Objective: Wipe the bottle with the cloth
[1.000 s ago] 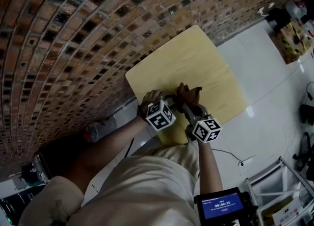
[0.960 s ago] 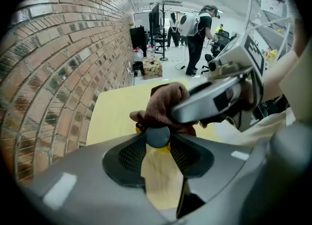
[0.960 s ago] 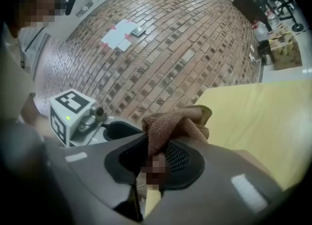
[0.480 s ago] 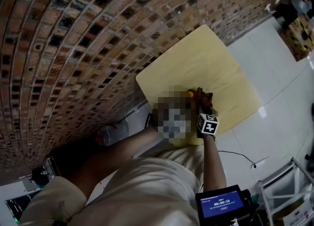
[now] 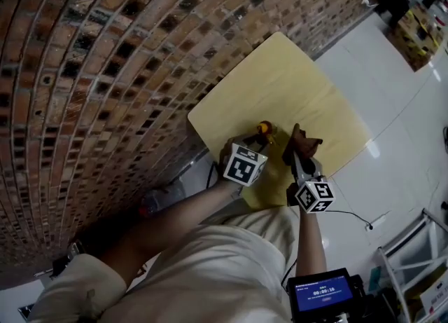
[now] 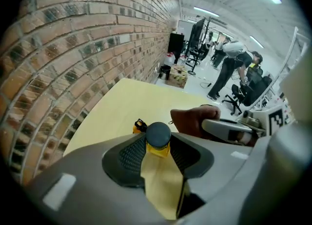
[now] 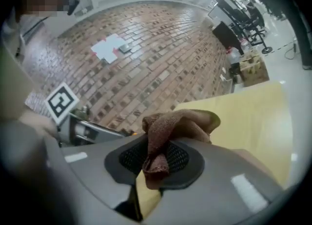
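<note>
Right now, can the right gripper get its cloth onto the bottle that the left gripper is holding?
Probably yes. The right gripper is shut on the cloth, the left gripper grips the bottle, and nothing stands between them above the table.

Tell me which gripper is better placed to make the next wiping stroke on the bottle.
Right. The right gripper has its jaws shut on the brown cloth, close beside the bottle. The left gripper clamps the bottle in its jaws, so it should only hold it steady.
</note>
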Tool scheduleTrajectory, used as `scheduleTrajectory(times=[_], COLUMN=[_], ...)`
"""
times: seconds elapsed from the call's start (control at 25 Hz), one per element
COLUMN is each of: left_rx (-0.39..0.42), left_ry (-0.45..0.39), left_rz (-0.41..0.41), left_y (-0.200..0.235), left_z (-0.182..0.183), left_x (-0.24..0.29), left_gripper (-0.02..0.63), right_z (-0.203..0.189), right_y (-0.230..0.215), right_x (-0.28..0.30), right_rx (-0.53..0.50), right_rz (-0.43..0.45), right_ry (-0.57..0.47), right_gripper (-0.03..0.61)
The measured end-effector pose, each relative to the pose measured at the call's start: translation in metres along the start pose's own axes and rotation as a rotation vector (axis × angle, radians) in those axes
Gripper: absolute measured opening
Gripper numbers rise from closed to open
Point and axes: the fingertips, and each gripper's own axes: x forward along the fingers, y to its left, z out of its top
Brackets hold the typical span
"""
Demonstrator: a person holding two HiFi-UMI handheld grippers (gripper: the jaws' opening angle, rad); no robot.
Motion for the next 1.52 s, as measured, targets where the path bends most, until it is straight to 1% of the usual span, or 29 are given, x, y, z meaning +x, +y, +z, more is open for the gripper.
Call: scheduleTrajectory(times=[0.08,0.12,0.16,0.24,0.32,0.44,0.56,0.68,0.76,0.84,0.88,0.96,1.04,1.16,1.28,1.32,1.36,1.44,1.52], left_rx=[-0.069,-0.109,-0.148,-0.209,-0.223,-0.199,-0.241,-0.277,-0.284,-0.275,-0.256,-0.182,-0.069,0.133,0.371,0.468,0.583,0.867,1.154], left_ry=[-0.002,-0.001,0.0,0.003,0.009,0.01,0.01,-0.004,-0.023,-0.03,-0.027,-0.018,-0.026,-0.064,-0.108,-0.124,-0.14,-0.167,-0.171], left_rz=[-0.012,-0.018,-0.022,-0.026,-0.042,-0.052,-0.064,-0.071,-0.074,-0.079,-0.082,-0.091,-0.099,-0.102,-0.09,-0.082,-0.07,-0.047,-0.054], left_y=[-0.001,-0.002,-0.002,0.001,0.002,0.004,0.007,0.006,0.007,0.008,0.008,0.005,0.003,0.001,0.001,0.001,0.002,0.002,-0.001], left_z=[0.0,0.0,-0.001,-0.004,-0.006,-0.005,-0.01,-0.012,-0.009,-0.007,-0.008,-0.01,-0.01,-0.012,-0.015,-0.014,-0.012,-0.008,-0.01], left_x=[0.001,0.001,0.001,0.002,0.004,0.003,0.003,0.001,0.001,0.001,0.001,0.001,-0.002,-0.008,-0.015,-0.018,-0.021,-0.025,-0.024], left_gripper=[0.172,0.172,0.17,0.166,0.166,0.166,0.166,0.166,0.167,0.169,0.17,0.173,0.195,0.216,0.221,0.222,0.222,0.225,0.225], right_z=[0.004,0.003,-0.001,-0.011,-0.024,-0.042,-0.062,-0.094,-0.108,-0.115,-0.115,-0.109,-0.097,-0.081,-0.071,-0.068,-0.065,-0.061,-0.058], right_y=[0.037,0.051,0.059,0.06,0.049,0.03,-0.002,-0.036,-0.052,-0.06,-0.062,-0.063,-0.061,-0.054,-0.042,-0.037,-0.032,-0.018,-0.003], right_x=[0.006,0.012,0.019,0.029,0.035,0.039,0.038,0.038,0.041,0.04,0.036,0.024,0.008,-0.014,-0.031,-0.035,-0.037,-0.04,-0.043], right_rx=[-0.045,-0.054,-0.05,-0.026,-0.031,-0.058,-0.061,-0.06,-0.098,-0.109,-0.091,-0.029,0.026,0.057,0.056,0.047,0.038,0.018,-0.008], right_rz=[0.086,0.112,0.122,0.096,0.034,-0.063,-0.204,-0.363,-0.458,-0.518,-0.528,-0.528,-0.521,-0.513,-0.487,-0.473,-0.453,-0.4,-0.337], right_ry=[-0.016,-0.021,-0.027,-0.041,-0.039,-0.051,-0.053,0.009,0.078,0.121,0.116,0.057,-0.03,-0.126,-0.174,-0.182,-0.187,-0.189,-0.185], right_gripper=[0.067,0.067,0.067,0.067,0.067,0.067,0.067,0.066,0.066,0.067,0.067,0.067,0.067,0.067,0.067,0.067,0.067,0.067,0.067])
